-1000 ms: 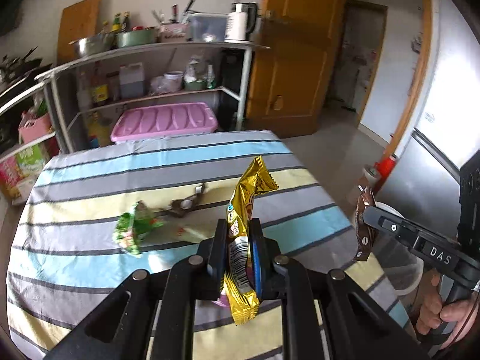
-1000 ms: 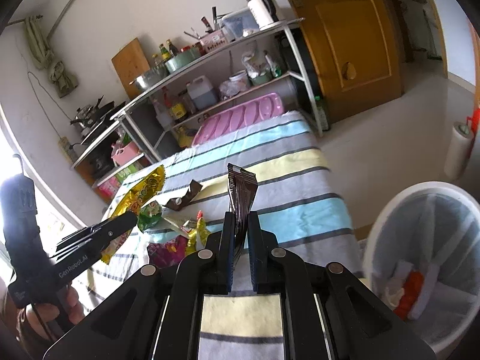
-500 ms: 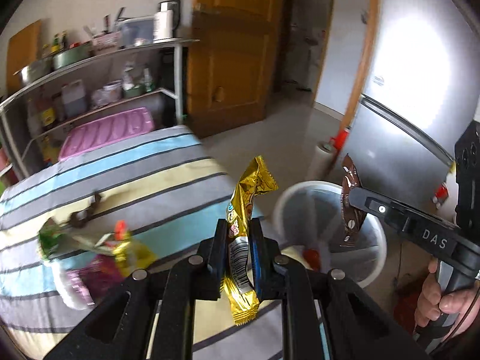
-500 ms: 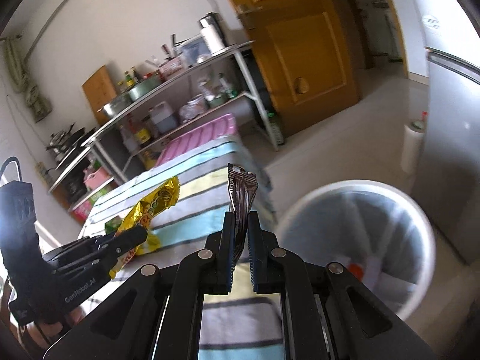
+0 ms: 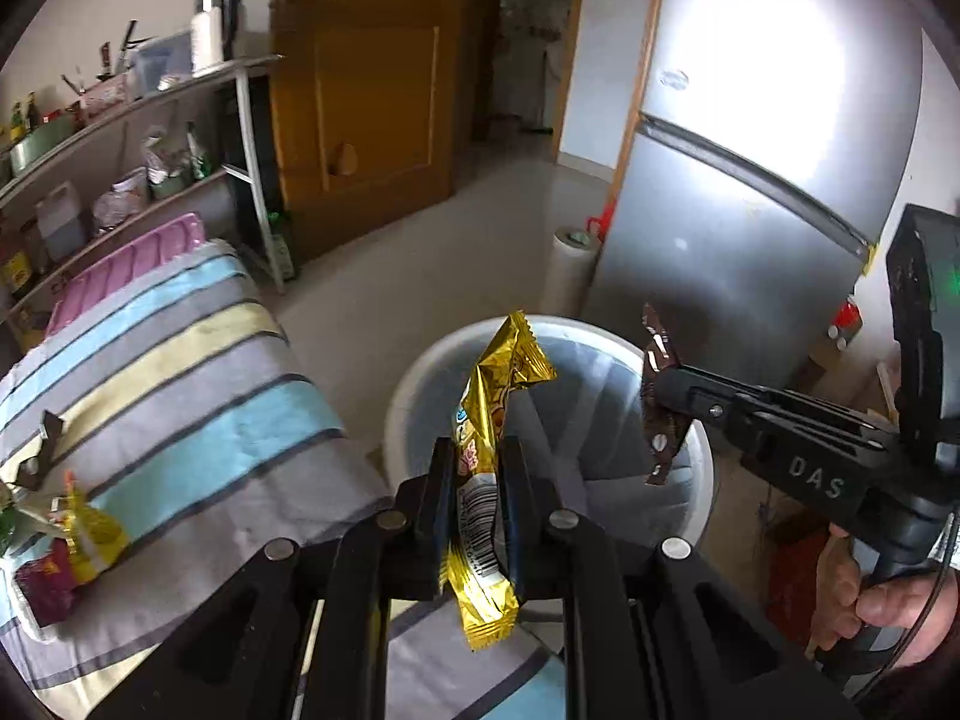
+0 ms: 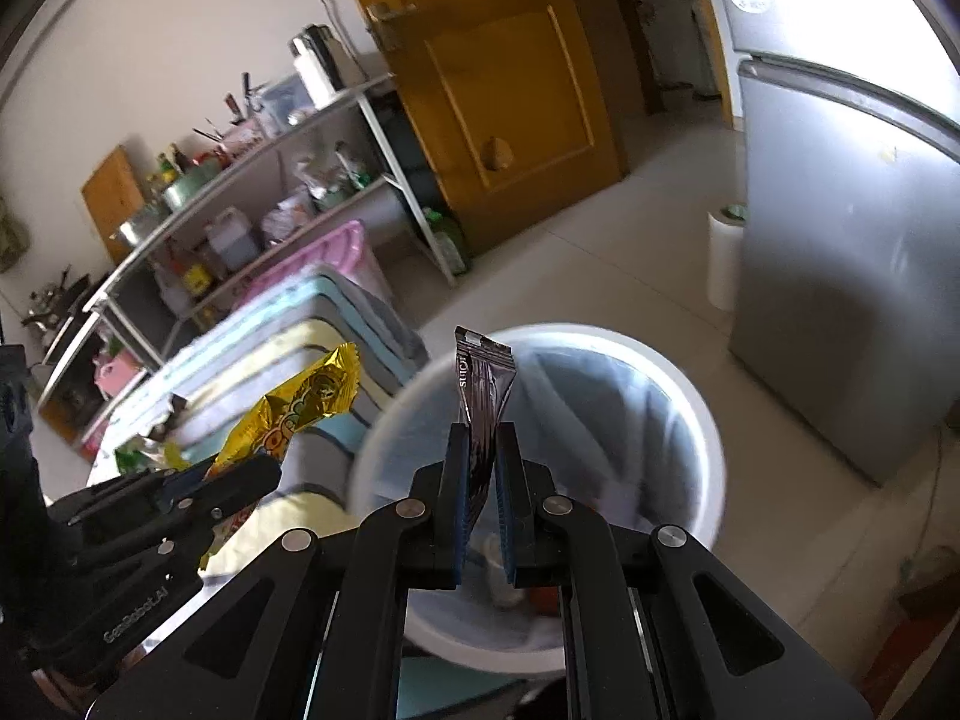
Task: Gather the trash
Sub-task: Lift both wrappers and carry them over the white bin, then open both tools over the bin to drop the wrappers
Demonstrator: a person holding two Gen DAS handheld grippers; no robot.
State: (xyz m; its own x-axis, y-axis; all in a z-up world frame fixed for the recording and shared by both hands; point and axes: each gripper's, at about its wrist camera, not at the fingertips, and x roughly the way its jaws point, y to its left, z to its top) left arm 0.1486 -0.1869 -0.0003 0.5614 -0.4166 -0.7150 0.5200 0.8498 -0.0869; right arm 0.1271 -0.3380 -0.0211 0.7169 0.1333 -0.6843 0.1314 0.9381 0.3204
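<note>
1. Both tongs have swung away from the striped bench (image 5: 180,396) since the earlier frame, so the round white plastic bin (image 5: 705,468) now fills the middle of each view.
2. Left tongs (image 5: 477,480) are clenched on a crinkled gold foil snack wrapper (image 5: 489,420), upright at 12 o'clock over the bin's rim.
3. Right tongs (image 6: 480,474) grip a dark brown foil sachet (image 6: 483,390), standing upright above the bin's opening.
4. Loose wrappers (image 5: 66,534) lie on the bench at 9 o'clock in the left view.
5. Beyond the bin stands a silver fridge (image 6: 840,276).
</note>
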